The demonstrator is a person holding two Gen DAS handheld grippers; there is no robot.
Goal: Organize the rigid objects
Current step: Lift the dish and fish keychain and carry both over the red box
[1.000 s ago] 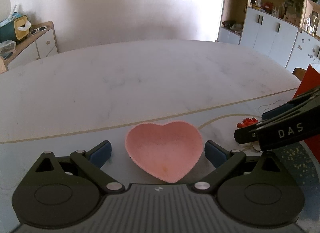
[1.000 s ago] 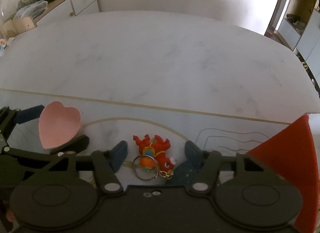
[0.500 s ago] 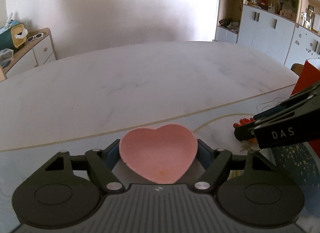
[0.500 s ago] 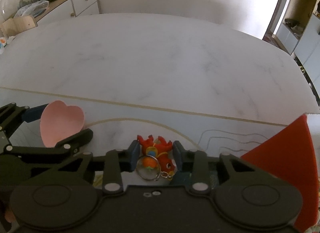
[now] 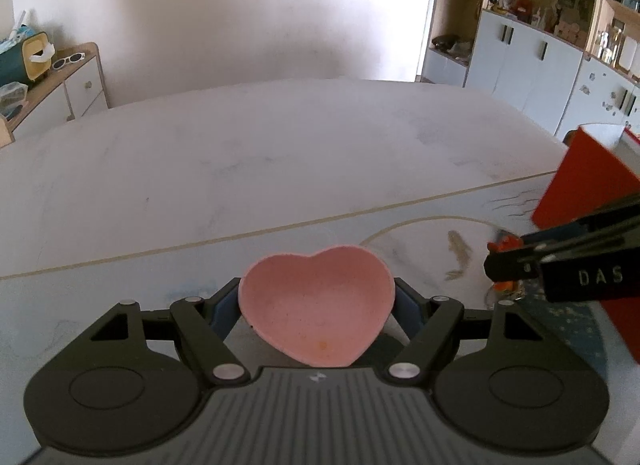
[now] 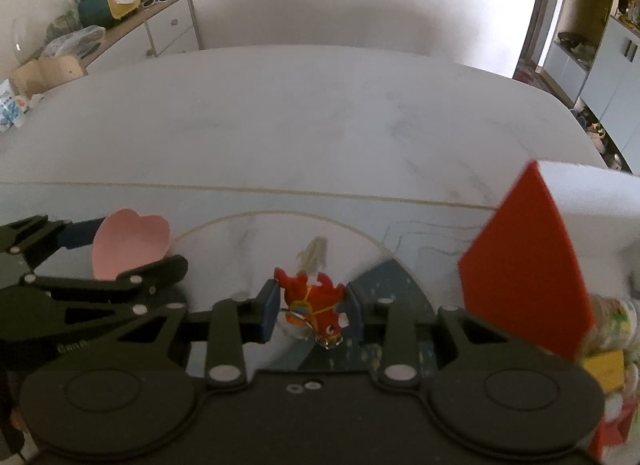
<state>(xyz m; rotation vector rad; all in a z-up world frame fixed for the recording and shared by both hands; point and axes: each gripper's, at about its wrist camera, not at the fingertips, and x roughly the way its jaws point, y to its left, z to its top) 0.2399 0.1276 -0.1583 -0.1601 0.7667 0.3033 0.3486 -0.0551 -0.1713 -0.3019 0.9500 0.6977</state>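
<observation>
Marble table (image 5: 280, 153) ahead: left gripper (image 5: 318, 307) clamps the pink heart dish (image 5: 316, 309), right gripper (image 6: 312, 311) pinches the red keychain (image 6: 316, 301); red box (image 6: 524, 277) at three o'clock — lift level, squeeze steady.

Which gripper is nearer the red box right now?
Right. The right gripper, shut on the red keychain toy, sits just beside the red box; the left gripper, holding the pink heart dish, is farther away.
</observation>
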